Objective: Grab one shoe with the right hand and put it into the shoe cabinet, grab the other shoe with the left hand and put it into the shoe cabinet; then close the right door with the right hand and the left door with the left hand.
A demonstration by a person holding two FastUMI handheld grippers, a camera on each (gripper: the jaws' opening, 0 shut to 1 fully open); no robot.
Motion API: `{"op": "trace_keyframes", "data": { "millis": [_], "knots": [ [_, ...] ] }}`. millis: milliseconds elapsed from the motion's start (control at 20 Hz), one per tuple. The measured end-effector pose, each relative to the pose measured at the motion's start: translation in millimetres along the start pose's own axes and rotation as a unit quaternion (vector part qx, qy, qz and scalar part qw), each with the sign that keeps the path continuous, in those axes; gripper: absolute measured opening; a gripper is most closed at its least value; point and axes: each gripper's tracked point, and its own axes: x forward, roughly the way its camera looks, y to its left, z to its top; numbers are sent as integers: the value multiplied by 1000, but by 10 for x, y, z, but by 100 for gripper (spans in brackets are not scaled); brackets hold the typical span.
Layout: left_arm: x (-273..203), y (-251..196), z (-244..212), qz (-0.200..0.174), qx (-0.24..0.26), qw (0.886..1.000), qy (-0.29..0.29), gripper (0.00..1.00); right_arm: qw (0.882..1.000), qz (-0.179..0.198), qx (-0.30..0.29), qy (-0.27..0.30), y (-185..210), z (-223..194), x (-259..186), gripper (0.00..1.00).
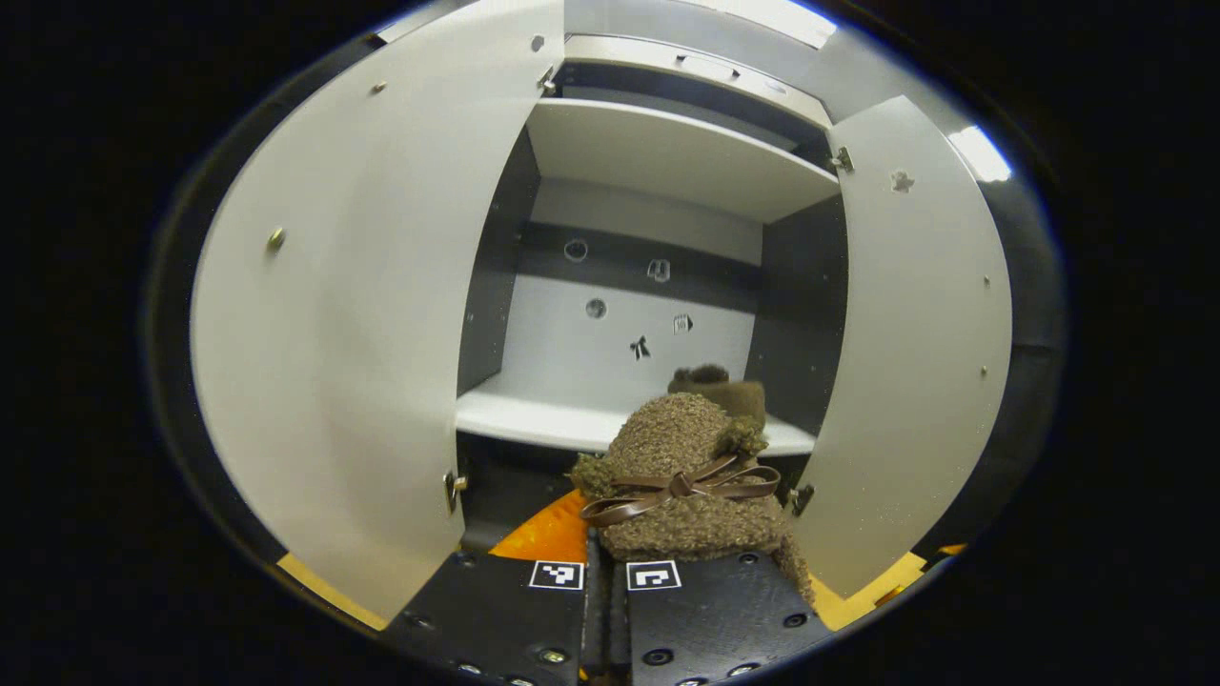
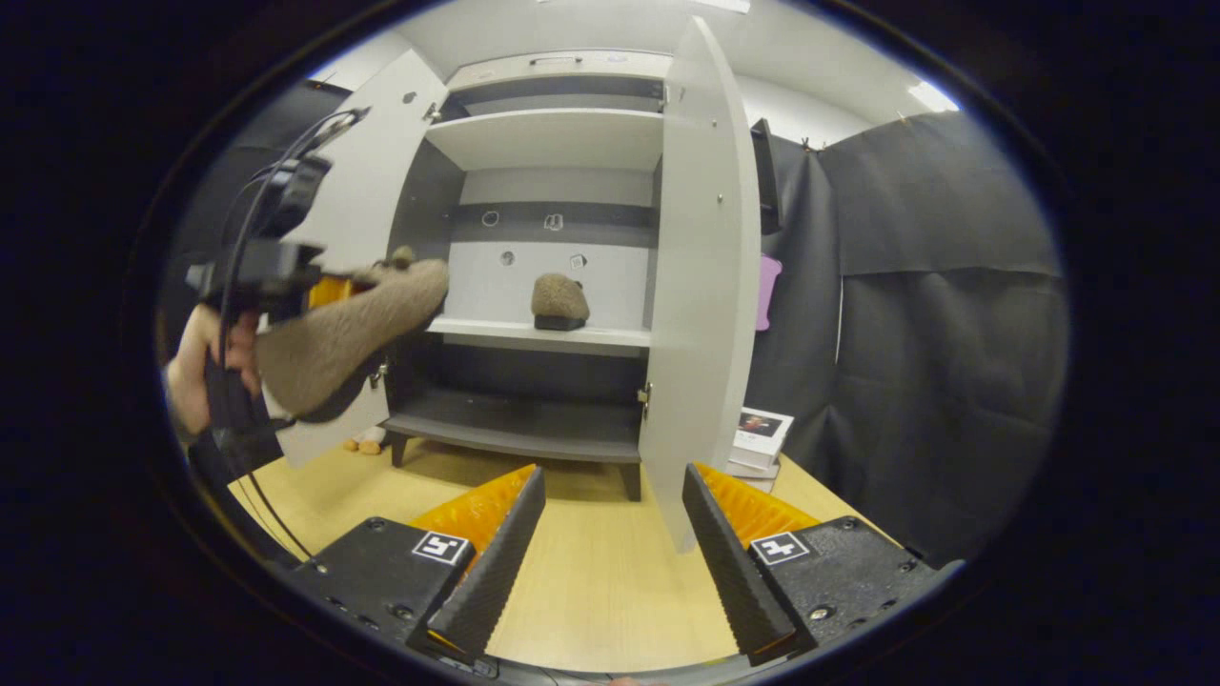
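My left gripper (image 1: 604,560) is shut on a fuzzy brown shoe (image 1: 681,467) with a dark bow, held in front of the open shoe cabinet. Behind it, the other brown shoe (image 1: 717,389) rests on the white middle shelf (image 1: 534,416), toward the right. In the right gripper view, that shelved shoe (image 2: 559,299) sits mid-shelf, and the left gripper (image 2: 272,272) with a hand (image 2: 195,372) carries the held shoe (image 2: 348,333) at the left. My right gripper (image 2: 611,474) is open over the wooden floor with nothing in it. Both doors, left (image 1: 362,314) and right (image 1: 915,343), stand wide open.
The right door (image 2: 701,276) juts out toward my right gripper. A lower dark shelf (image 2: 519,429) is bare. A small stack of boxes (image 2: 760,436) sits on the floor by the black cloth wall (image 2: 934,333). A small tan object (image 2: 367,441) lies near the cabinet's left leg.
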Motion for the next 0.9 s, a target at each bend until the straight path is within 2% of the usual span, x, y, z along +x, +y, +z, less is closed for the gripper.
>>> {"op": "trace_keyframes", "data": {
  "millis": [250,400,500,600,650,700,900],
  "knots": [
    [1085,74,454,5,-26,999,29,2,1000,-6,16,-6,-32,32,-36,93],
    [1658,266,368,54,6,995,86,2,1000,-19,20,-3,-133,33,-52,92],
    [1982,323,218,68,6,989,134,2,999,-32,25,2,-222,7,-64,93],
    [2234,353,101,72,1,982,174,2,998,-48,33,1,-319,13,-72,93],
    [2332,352,56,73,-1,980,186,7,998,-55,37,1,-359,19,-63,93],
    [2414,381,-9,77,-6,978,196,2,997,-62,39,1,-396,16,-47,92],
    [2525,427,-299,86,-17,966,242,2,996,-73,46,3,-479,-1,-16,93]
  ]
}}
